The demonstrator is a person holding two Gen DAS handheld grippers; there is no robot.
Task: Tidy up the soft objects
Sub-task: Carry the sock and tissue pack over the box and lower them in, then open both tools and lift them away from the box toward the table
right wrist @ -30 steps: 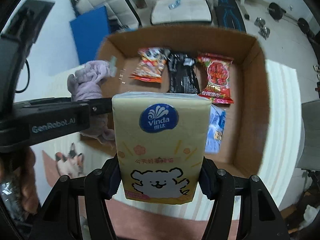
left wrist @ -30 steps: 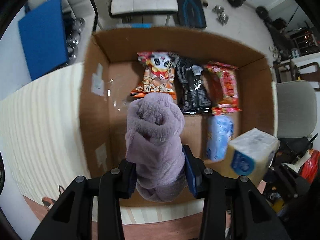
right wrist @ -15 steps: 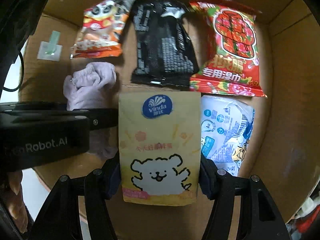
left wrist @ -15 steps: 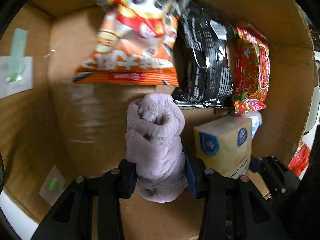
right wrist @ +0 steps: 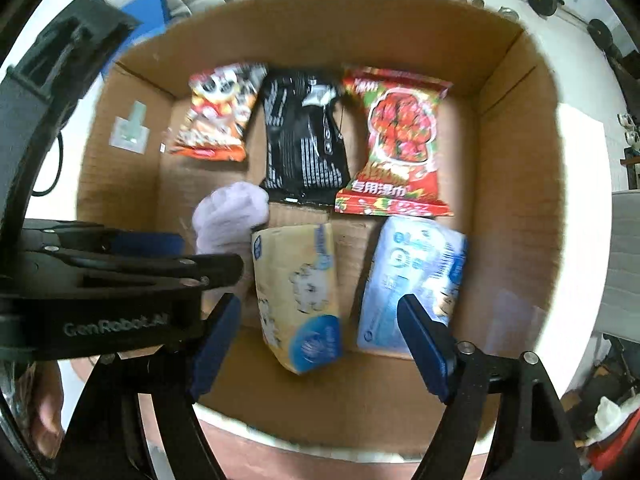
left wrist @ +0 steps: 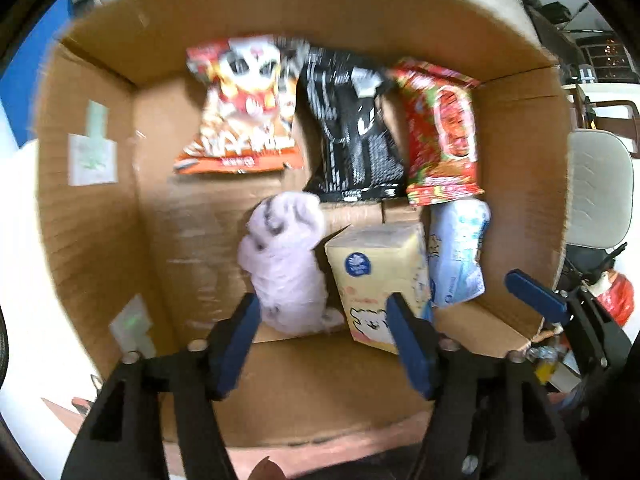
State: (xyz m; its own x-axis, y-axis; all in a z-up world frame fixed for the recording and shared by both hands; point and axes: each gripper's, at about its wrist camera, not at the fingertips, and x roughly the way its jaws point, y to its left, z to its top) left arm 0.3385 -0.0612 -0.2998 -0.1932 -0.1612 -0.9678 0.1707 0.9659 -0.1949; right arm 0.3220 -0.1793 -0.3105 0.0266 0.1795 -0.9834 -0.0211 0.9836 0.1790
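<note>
A purple plush cloth lies on the floor of the cardboard box, next to a yellow tissue pack. My left gripper is open above the near end of both, holding nothing. In the right wrist view the tissue pack lies tilted on the box floor beside the plush cloth and a pale blue wipes pack. My right gripper is open and empty above the tissue pack.
Three snack and wipe packets lie at the box's far end: orange, black, red. The left gripper's black body reaches in from the left of the right wrist view. A chair stands to the right.
Both grippers opened and let go: the plush cloth and the tissue pack now lie on the box floor. Both grippers have drawn back and up from the box.
</note>
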